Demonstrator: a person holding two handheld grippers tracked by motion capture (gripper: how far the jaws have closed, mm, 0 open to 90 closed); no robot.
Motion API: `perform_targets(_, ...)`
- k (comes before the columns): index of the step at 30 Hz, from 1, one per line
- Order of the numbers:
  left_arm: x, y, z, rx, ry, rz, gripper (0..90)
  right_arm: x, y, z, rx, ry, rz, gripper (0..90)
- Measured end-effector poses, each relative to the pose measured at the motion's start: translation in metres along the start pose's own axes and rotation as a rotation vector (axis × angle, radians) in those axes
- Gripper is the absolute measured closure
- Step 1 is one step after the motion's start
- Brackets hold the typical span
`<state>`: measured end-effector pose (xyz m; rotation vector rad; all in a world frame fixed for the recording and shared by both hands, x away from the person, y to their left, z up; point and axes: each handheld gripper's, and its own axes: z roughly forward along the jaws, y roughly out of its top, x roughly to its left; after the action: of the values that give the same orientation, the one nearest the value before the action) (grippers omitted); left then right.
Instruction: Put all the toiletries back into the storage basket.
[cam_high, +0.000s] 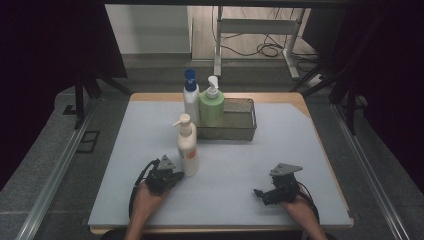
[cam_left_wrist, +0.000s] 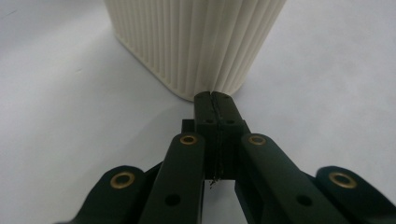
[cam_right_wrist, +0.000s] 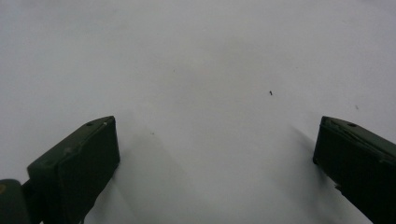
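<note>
A cream pump bottle (cam_high: 186, 148) with an orange label stands on the pale mat (cam_high: 225, 165), left of centre. My left gripper (cam_high: 176, 175) sits just in front of its base. In the left gripper view the ribbed cream bottle (cam_left_wrist: 196, 42) rises right beyond the jaws, and my left gripper (cam_left_wrist: 215, 100) is shut with its tips at the bottle's foot, nothing between them. My right gripper (cam_high: 260, 192) rests low over the mat at the front right. Its jaws stand wide apart in the right gripper view, where the right gripper (cam_right_wrist: 215, 154) has only bare mat between the fingers.
A grey metal basket (cam_high: 227, 131) stands at the back centre of the mat. A white bottle with a blue cap (cam_high: 190, 97) and a green pump bottle (cam_high: 212, 104) stand at its left end. The wooden table edge (cam_high: 320, 145) runs along the right.
</note>
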<state>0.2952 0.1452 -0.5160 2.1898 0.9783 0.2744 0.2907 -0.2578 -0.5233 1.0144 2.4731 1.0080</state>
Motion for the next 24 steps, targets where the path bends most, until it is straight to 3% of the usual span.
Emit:
perform_targets(12,-0.006,0.011,0.011,0.003,-0.020,0.036,89.3,0.000,0.000,0.000,0.000,0.000,0.001,0.1)
perform_targets(24,-0.008,0.020,0.022,-0.017,-0.053,0.038,89.3,0.000,0.000,0.000,0.000,0.000,0.001,0.0)
